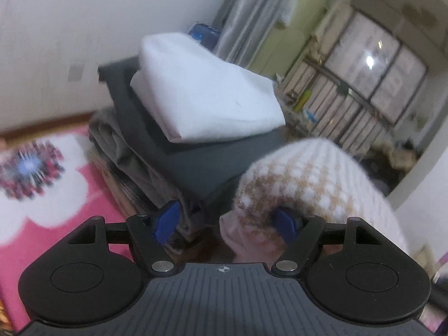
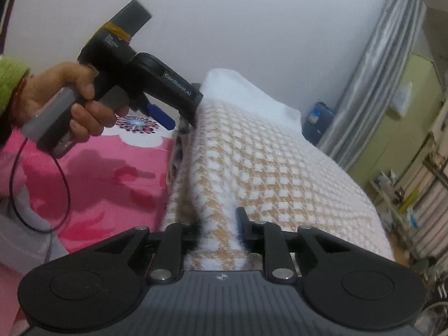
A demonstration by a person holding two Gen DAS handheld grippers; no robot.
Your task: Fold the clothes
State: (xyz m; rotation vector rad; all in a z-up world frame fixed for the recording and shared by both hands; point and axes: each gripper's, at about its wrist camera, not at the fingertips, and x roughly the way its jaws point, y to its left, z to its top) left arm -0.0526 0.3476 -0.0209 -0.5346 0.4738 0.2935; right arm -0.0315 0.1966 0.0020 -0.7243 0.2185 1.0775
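Observation:
A fluffy white-and-tan checked sweater (image 2: pixel 268 162) lies draped over a stack of folded clothes. My right gripper (image 2: pixel 218 224) is shut on a raised fold at the sweater's near edge, with the blue pad (image 2: pixel 239 219) pressed into the knit. In the left wrist view the sweater (image 1: pixel 313 184) bulges at the right and its edge leans on the right blue pad (image 1: pixel 285 225). My left gripper (image 1: pixel 226 222) stands open; its left pad (image 1: pixel 167 221) touches nothing. A hand in a green sleeve holds the left gripper (image 2: pixel 179 117) at the sweater's far left edge.
The stack holds a folded white garment (image 1: pixel 207 89) on top of a dark grey one (image 1: pixel 201 162) and a grey-brown one (image 1: pixel 123 151). All rest on a pink floral bedspread (image 2: pixel 112 179). A white wall, grey curtain (image 2: pixel 372 84) and blue container (image 2: pixel 316 120) stand behind.

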